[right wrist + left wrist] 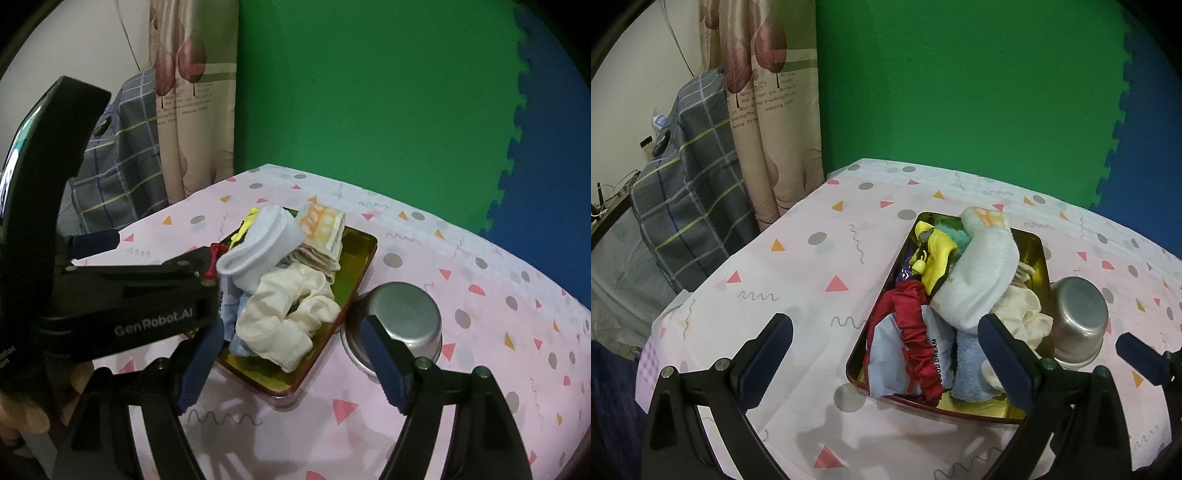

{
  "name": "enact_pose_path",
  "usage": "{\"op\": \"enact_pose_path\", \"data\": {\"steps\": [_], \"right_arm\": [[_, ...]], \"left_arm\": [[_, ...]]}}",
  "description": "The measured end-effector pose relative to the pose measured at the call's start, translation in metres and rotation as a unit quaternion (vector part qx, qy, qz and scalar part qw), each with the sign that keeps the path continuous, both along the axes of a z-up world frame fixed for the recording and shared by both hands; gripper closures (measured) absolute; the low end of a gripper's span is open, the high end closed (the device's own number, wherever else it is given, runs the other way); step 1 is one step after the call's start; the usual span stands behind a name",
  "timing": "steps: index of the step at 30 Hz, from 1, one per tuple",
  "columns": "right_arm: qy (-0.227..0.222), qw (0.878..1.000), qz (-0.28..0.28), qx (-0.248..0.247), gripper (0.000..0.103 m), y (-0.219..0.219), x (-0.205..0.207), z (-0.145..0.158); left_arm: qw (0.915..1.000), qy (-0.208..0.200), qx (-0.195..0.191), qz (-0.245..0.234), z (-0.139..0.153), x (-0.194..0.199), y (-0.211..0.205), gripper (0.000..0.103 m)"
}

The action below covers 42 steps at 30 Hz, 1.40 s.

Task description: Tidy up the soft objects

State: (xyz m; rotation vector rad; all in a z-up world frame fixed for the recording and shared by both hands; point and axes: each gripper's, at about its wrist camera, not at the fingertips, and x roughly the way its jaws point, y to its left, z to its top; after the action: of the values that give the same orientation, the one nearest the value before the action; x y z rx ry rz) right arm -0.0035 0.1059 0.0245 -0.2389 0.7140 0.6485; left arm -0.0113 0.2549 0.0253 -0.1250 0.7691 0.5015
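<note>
A tin tray (1032,242) with a gold inside and a dark red rim lies on the table, piled with soft things. In it are a white sock (982,280), a yellow cloth (938,258), a red scrunchie (912,325), a light blue cloth (967,369) and a cream scrunchie (1027,310). My left gripper (886,332) hovers open above the tray's near left part, holding nothing. My right gripper (291,334) stands open above the tray's (356,254) near end, over the cream scrunchie (284,321) and apart from it. The white sock (262,243) leans on a folded orange-patterned cloth (321,229).
An upturned metal cup (1078,317) stands against the tray's right side, just behind my right gripper's right finger (384,354). The table wears a pink patterned cloth (812,266). A checked cushion (687,206) and a curtain (768,122) stand off the left edge, with a green and blue foam wall (960,92) behind.
</note>
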Motion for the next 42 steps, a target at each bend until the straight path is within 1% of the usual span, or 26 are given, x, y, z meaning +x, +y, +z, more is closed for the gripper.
{"op": "enact_pose_path", "data": {"steps": [6, 26, 42], "right_arm": [[0.018, 1.0, -0.005, 0.0, 0.024, -0.002, 0.003, -0.007], [0.028, 1.0, -0.004, -0.007, 0.024, 0.001, 0.005, -0.016], [0.028, 1.0, -0.004, -0.012, 0.024, 0.002, 0.006, -0.018]], "left_arm": [[1.0, 0.0, -0.001, 0.0, 0.0, 0.0, -0.001, 0.003], [0.9999, 0.011, 0.002, -0.003, -0.005, 0.004, -0.002, 0.003], [0.9999, 0.011, 0.0, -0.006, -0.006, 0.004, -0.003, 0.003]]}}
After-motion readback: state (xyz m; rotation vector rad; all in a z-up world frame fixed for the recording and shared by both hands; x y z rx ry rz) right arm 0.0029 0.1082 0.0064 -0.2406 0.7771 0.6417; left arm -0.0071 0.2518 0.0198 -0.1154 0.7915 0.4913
